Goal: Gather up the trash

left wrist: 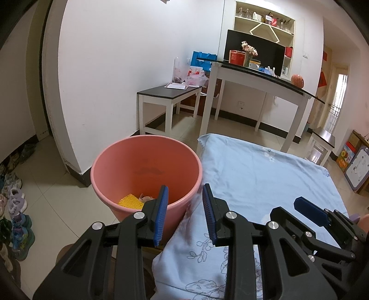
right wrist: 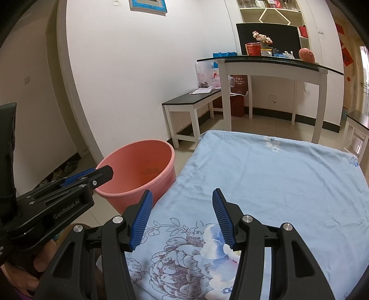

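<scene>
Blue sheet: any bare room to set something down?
Yes: the blue sheet is bare from both grippers out to its far edge. Floor tiles between the pink bucket and shoes are free. The dining table is crowded.

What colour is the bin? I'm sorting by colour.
Salmon pink bin, clearest in left wrist view.

— What sort of place?

— A lived-in home, by every sign. Pale floor tiles (left wrist: 57, 196), white walls, and along the left edge of the left wrist view a row of shoes (left wrist: 16, 207) on the floor.

— Anything more?

— Upper right: a glass-topped dining table (right wrist: 272, 61) crowded with a flower vase (right wrist: 263, 39), tins and a pomelo (right wrist: 306, 55); behind it a wall shelf (left wrist: 265, 20) of bottles and jars. Beside it a dark-topped bench (right wrist: 191, 101). Centre right: floral bedding (right wrist: 265, 180) spread flat. Framed picture (right wrist: 148, 4) at the top.
</scene>
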### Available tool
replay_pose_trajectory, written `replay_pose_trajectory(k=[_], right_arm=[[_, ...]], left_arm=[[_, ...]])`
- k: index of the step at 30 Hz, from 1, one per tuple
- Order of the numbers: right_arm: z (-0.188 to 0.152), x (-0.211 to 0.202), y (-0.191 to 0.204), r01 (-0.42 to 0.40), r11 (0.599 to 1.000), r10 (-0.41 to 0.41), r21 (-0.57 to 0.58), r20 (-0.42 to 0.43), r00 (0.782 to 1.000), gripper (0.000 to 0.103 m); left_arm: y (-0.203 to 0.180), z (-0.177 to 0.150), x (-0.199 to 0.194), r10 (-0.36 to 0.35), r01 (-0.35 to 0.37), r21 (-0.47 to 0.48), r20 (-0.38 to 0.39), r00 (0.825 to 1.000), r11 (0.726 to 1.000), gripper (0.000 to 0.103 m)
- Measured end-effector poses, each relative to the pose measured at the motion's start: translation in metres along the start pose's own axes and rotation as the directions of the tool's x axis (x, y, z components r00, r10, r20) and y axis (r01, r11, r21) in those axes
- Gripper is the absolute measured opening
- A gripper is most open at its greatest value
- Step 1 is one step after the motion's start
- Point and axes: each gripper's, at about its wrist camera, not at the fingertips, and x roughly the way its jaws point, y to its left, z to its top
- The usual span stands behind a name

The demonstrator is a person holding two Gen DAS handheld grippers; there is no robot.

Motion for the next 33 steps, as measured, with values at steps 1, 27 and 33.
replay_pose_trajectory(k=[1, 27, 33], right_arm=[[0.000, 0.000, 0.000, 0.001, 1.000, -0.001, 0.000, 0.000, 1.000, 0.054], [-0.005, -0.001, -0.007, 0.003, 1.000, -0.003, 0.019, -0.001, 1.000, 0.054], [-0.006, -0.002, -0.007, 0.006, 1.000, -0.006, 0.030, -0.002, 1.000, 0.054]], left_arm=[[-0.001, 0.001, 0.001, 0.001, -0.001, 0.000, 0.000, 1.000, 1.000, 0.031], [-0.017, -0.020, -0.002, 0.001, -0.001, 0.004, -0.021, 1.000, 1.000, 0.031], [-0.020, -0.023, -0.004, -0.001, 0.002, 0.009, -0.026, 1.000, 1.000, 0.031]])
